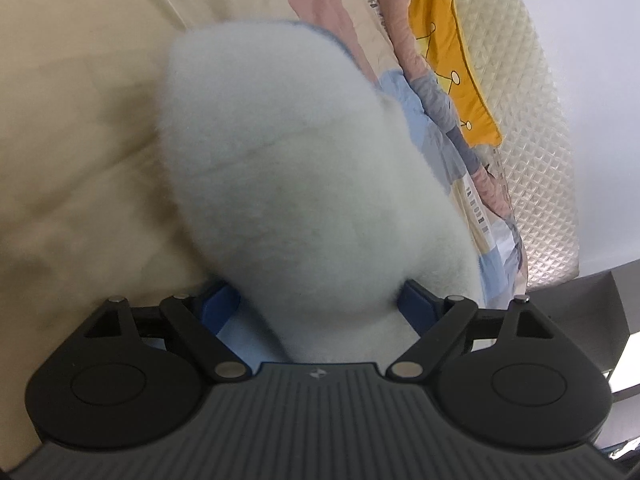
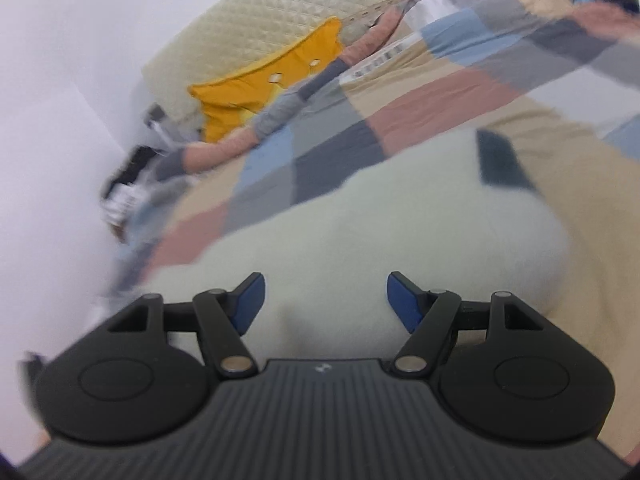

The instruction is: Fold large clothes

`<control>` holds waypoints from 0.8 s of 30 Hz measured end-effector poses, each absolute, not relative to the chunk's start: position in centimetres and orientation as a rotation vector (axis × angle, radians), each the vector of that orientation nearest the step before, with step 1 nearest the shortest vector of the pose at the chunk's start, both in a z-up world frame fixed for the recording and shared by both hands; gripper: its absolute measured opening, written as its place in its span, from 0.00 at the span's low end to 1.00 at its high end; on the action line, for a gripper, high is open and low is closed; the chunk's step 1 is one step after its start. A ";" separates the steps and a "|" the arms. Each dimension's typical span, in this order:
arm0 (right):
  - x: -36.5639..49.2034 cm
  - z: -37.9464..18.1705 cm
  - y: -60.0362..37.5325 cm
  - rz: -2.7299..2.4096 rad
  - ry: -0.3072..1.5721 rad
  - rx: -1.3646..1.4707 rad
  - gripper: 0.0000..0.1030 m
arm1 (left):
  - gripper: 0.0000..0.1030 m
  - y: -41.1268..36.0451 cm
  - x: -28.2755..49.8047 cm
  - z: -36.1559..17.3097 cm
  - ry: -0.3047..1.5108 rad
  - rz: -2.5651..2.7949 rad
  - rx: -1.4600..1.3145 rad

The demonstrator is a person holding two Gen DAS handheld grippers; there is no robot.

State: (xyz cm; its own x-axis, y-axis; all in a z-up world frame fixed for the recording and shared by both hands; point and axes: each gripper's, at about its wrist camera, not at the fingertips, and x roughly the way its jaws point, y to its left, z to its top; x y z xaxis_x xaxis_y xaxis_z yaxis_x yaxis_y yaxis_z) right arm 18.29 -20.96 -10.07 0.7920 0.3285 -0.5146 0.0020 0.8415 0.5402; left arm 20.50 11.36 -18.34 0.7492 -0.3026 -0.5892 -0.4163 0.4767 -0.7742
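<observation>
Both tongs (image 1: 320,304) (image 2: 326,300) gape over pale fleece (image 1: 288,168) (fluffy) on a patchwork quilt (image 2: 360,128), bed (image 1: 60,140) beneath.

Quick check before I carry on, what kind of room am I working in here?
Most likely a bedroom. The fluffy white garment lies on a bed with a patchwork quilt; behind it are a quilted cream headboard and a yellow pillow.

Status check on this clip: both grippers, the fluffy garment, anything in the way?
Left gripper open wide, fluffy white garment bulging between its fingers. Right gripper open, over the same fleece, not gripping. Patchwork quilt beneath, yellow cushion well clear.
</observation>
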 end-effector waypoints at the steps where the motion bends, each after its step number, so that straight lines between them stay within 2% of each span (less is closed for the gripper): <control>1: 18.0 -10.0 -21.1 0.213 0.642 0.599 0.69 | 0.82 11.4 20.8 -18.5 0.754 0.083 -1.109; 2: 17.7 -10.2 -21.2 0.244 0.651 0.660 0.69 | 0.80 11.4 21.0 -18.6 0.748 0.084 -1.114; 4: 17.5 -10.9 -21.1 0.326 0.687 0.767 0.69 | 0.68 11.3 21.5 -18.5 0.735 0.081 -1.108; 9: 18.1 -12.8 -19.8 0.400 0.781 0.866 0.70 | 0.49 10.9 21.7 -17.3 0.705 0.071 -1.039; 10: 18.4 -13.2 -19.6 0.407 0.794 0.886 0.78 | 0.47 10.8 21.7 -17.1 0.700 0.069 -1.028; 15: 19.4 -15.2 -19.1 0.444 0.847 0.996 0.87 | 0.43 11.0 21.4 -16.9 0.692 0.061 -1.046; 16: 19.6 -15.6 -19.0 0.438 0.857 1.019 0.91 | 0.43 11.0 21.3 -16.9 0.692 0.061 -1.051; 17: 19.7 -15.9 -19.0 0.430 0.865 1.040 1.00 | 0.43 11.0 21.3 -16.8 0.692 0.060 -1.044; 21: 20.3 -17.9 -18.9 0.377 0.908 1.122 1.00 | 0.43 10.9 21.1 -16.8 0.688 0.059 -1.040; 24: 20.4 -18.7 -19.5 0.323 0.866 1.172 1.00 | 0.43 10.9 21.2 -16.8 0.684 0.058 -1.051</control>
State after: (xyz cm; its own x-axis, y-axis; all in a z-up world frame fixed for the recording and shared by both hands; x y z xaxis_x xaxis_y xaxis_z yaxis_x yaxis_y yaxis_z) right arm 20.43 -19.46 -18.74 0.6466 0.6359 -0.4214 0.2041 0.3880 0.8988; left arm 21.23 10.91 -16.80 0.7935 -0.2710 -0.5448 -0.3588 0.5147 -0.7787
